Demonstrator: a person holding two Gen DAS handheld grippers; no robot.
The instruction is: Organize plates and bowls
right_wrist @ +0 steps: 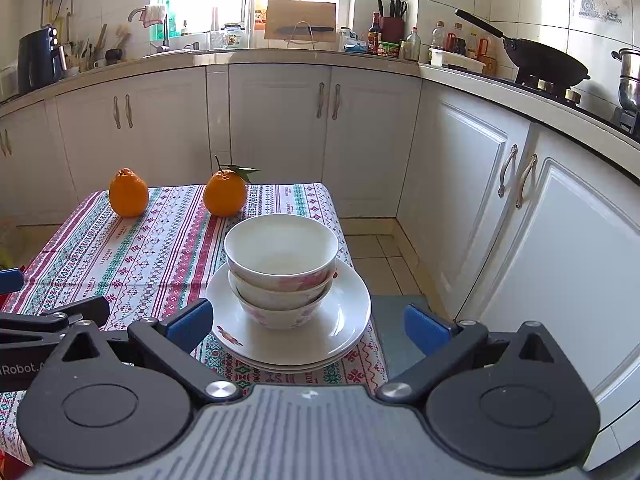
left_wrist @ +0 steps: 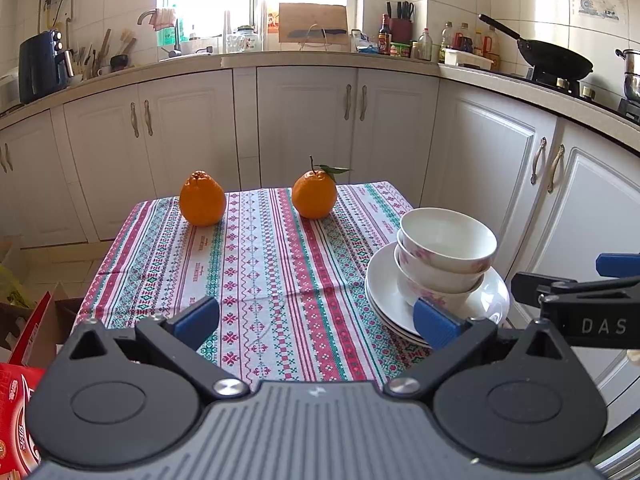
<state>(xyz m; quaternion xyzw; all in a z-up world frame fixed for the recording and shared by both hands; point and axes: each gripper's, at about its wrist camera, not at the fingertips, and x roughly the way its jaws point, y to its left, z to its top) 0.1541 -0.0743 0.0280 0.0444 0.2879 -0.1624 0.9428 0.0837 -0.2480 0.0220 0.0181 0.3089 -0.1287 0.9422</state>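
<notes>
As far as both wrist views show, the stacking looks finished:
Bowls: three white ceramic bowls with pink flower print (right_wrist: 281,270) nested upright, one inside the next.
Plates: stack of white round ceramic plates (right_wrist: 344,320) under the bowls; at least two rims visible, exact count unclear.
Location: pile sits at the near right corner of the bench with the red-green-white striped patterned cloth (right_wrist: 152,248), plate rim close to the cloth edge.
Left tool (left_wrist: 316,320): blue pads spread wide, holding nothing, its right pad overlapping the pile's near side in view, contact unclear.
Right tool (right_wrist: 308,326): pads spread, empty, hanging just short of the plates, pile centred between the pads.
Other: two oranges (left_wrist: 203,199) at the far end of the bench, well apart from the dishes.
Left to do: judged little or nothing; no loose dish visible.
</notes>
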